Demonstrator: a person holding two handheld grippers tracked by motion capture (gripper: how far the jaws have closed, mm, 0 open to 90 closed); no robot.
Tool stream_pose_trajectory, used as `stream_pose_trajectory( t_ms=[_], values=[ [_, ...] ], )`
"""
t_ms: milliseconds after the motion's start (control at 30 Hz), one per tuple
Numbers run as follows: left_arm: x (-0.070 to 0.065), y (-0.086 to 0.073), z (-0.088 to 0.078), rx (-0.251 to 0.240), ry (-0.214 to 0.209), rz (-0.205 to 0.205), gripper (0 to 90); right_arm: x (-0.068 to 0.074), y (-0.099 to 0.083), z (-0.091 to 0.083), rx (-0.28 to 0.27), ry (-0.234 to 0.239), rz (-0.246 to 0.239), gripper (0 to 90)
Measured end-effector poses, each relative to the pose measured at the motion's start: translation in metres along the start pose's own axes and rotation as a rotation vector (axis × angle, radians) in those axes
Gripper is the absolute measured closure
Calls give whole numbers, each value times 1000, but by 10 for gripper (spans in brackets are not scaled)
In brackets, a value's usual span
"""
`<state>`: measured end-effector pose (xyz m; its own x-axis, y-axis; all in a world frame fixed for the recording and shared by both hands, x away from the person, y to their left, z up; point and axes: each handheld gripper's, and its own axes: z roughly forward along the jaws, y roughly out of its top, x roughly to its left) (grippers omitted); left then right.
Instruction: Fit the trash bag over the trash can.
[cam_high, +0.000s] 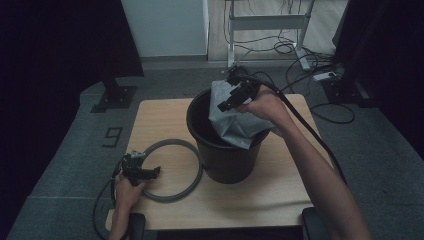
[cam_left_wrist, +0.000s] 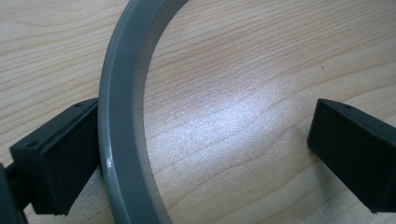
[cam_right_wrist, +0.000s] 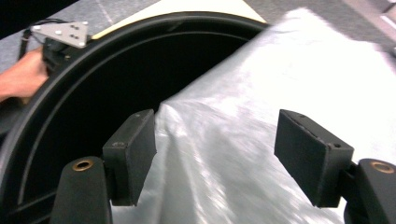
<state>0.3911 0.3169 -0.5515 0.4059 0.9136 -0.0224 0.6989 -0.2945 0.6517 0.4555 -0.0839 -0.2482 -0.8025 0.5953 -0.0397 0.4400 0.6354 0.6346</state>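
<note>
a: grey plastic first — the liner bag (cam_high: 235, 122) is draped over the near-right rim of the black bin (cam_high: 225, 155), part inside, part hanging down the outside. so the lining is started, not finished.

b: and my right gripper (cam_high: 235, 97)?

a: it's just above the bin's far-right rim, over the bag. in the right gripper view your jaws stand apart with the bag's fold (cam_right_wrist: 243, 154) between them; the left pad (cam_right_wrist: 133, 149) is about at the fold's edge and the other pad is clear of it. i'd say you aren't pinching the bag now.

b: the rest of the rim?

a: the bin's left and far rim are bare black, no plastic folded over them. judging by that, most of the spreading is left: the bag needs pulling round the whole mouth.

b: the ring?

a: the grey ring (cam_high: 175, 170) lies flat on the wooden table (cam_high: 280, 195), just left of the bin's base, touching or nearly so. your left gripper (cam_high: 145, 172) sits at the ring's near-left side. in the left gripper view the jaws are wide; the band (cam_left_wrist: 119, 116) runs beside one pad (cam_left_wrist: 60, 158), the other is well apart. it isn't clamped.

b: so the ring goes on last?

a: likely, over the bin's rim once the bag is spread.
</note>
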Motion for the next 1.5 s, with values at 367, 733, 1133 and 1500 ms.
stream_pose_trajectory(
  t_ms=[367, 733, 1133, 1500],
  values=[
    [0, 0, 0, 0, 0, -1, 0, -38, -38, -24, 30, -161, 80, 338],
    [0, 0, 0, 0, 0, 0, 0, -53, -69, -30, 67, -185, 105, 758],
    [0, 0, 0, 0, 0, 0, 0, -42, -57, -42, 23, -151, 91, 893],
    [0, 0, 0, 0, 0, -1, 0, -48, -62, -32, 74, -229, 139, 438]
  ],
)
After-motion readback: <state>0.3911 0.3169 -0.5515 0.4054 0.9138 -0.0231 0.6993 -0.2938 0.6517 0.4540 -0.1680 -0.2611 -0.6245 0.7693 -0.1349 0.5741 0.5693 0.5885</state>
